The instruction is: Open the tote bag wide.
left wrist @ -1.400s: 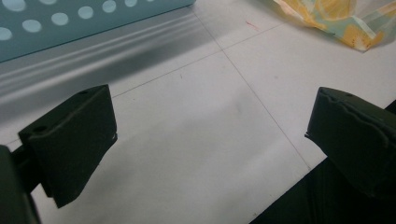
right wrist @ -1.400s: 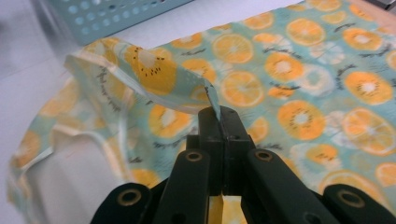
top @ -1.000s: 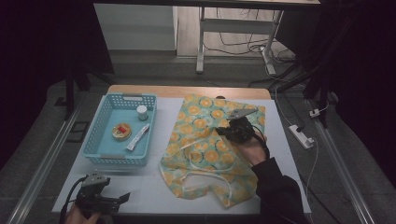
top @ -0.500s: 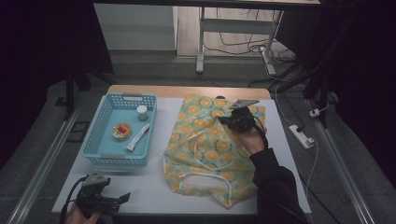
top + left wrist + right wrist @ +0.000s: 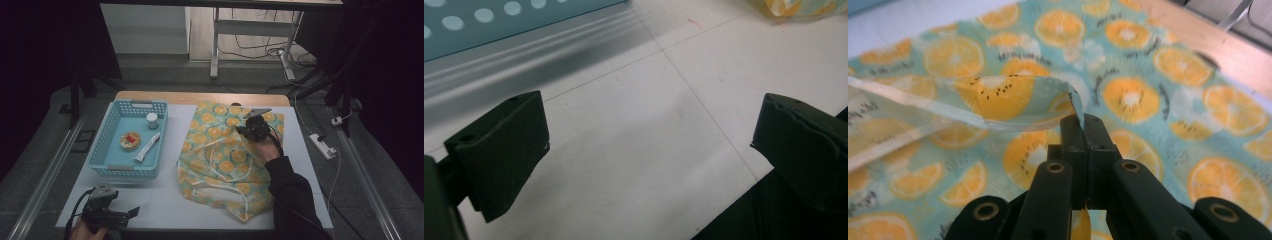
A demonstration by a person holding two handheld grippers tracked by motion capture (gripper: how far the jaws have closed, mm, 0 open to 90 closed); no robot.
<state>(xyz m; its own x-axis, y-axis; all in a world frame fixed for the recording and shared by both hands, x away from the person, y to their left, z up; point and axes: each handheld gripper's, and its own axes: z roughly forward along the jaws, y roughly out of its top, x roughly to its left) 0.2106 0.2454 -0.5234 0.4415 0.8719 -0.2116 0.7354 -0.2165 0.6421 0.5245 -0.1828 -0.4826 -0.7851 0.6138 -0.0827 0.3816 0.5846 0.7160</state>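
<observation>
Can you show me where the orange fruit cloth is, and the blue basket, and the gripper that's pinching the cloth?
fruit cloth point(image 5: 225, 165): high view, middle of the patterned fabric.
blue basket point(image 5: 102, 150): high view, its left wall.
right gripper point(image 5: 1083, 122): right gripper view, tips of the jaws shut on the cloth's edge.

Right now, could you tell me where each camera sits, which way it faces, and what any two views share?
High view: above the person's side, facing forward and down on the table; both forearms enter below.
Left gripper view: on the left gripper, facing the bare mat and the basket; open jaws.
Right gripper view: on the right gripper, facing the orange-print bag; jaws pinch its edge.
Shared: the bag also appears in the high view.
</observation>
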